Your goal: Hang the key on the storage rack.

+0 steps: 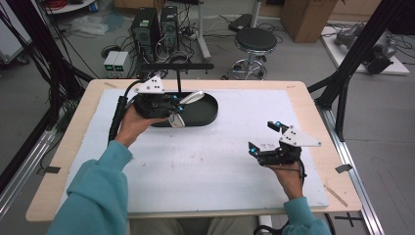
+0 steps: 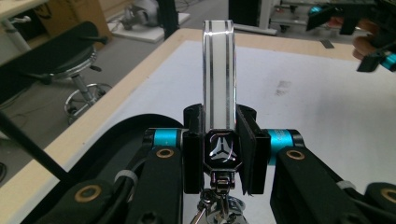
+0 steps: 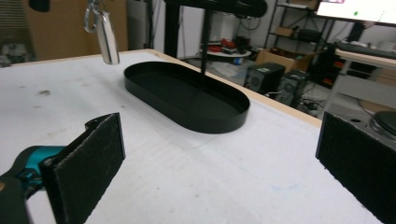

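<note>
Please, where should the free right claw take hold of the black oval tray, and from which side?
Grip the thin upright wall of the black oval tray at its near rounded end, coming from above with one jaw inside and one outside. The right claw is open and the floor inside looks bare.

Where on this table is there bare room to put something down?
The white mat is bare between the black oval tray and the near edge, and from the tray to the far right corner. It is crowded at far left, where the left gripper holds a silver keychain over the tray.
</note>
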Demonstrator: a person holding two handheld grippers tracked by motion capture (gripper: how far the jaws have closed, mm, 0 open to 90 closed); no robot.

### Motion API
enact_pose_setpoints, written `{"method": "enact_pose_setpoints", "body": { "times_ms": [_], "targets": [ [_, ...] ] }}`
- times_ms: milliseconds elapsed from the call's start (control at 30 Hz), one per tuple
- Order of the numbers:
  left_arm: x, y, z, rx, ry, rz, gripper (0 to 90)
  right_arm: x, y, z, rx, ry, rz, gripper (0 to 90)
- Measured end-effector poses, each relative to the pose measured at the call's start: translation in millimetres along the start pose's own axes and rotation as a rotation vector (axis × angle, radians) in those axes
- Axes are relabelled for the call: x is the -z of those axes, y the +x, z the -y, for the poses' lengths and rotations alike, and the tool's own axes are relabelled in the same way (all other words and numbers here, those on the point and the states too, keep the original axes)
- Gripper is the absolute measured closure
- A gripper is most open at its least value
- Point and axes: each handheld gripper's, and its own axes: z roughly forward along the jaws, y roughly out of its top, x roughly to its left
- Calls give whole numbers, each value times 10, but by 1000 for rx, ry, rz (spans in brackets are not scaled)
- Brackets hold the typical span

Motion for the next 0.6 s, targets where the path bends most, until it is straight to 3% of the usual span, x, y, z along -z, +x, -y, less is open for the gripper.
{"method": "enact_pose_setpoints", "body": {
  "times_ms": [200, 400, 600],
  "targets": [
    [6, 74, 18, 29, -40, -50, 741, 92, -2, 120, -13, -54, 47, 6],
    [12, 173, 50, 77, -82, -99, 741, 156, 40, 233, -42, -127, 60, 5],
    [-46, 272, 110, 106, -88, -131, 742, 211, 77, 378, -67, -194, 66, 5]
  ]
}}
